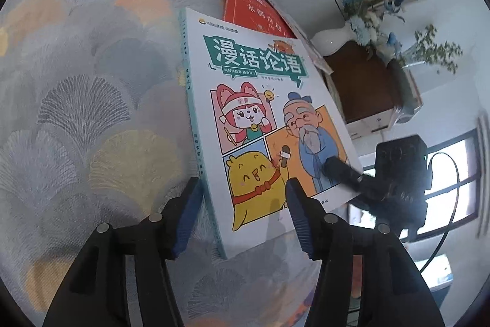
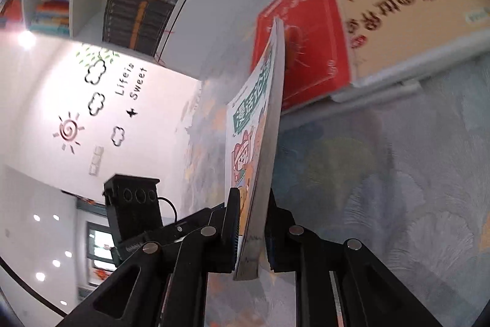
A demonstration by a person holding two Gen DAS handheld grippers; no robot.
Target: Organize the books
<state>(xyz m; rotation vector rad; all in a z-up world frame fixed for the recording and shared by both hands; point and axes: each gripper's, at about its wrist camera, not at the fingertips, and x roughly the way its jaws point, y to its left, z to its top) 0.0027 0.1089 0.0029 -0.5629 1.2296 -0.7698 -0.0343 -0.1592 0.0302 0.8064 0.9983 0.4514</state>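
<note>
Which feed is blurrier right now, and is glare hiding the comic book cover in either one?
Right wrist view: motion blur smears the red book and the beige book; the comic book is edge-on. Left wrist view: comic book sharp and evenly lit, no glare; only the right gripper is smeared, with fisheye bending the edges.

Parted left tongs [image 1: 245,204] straddle the comic book's [image 1: 260,112] lower spine corner.
</note>
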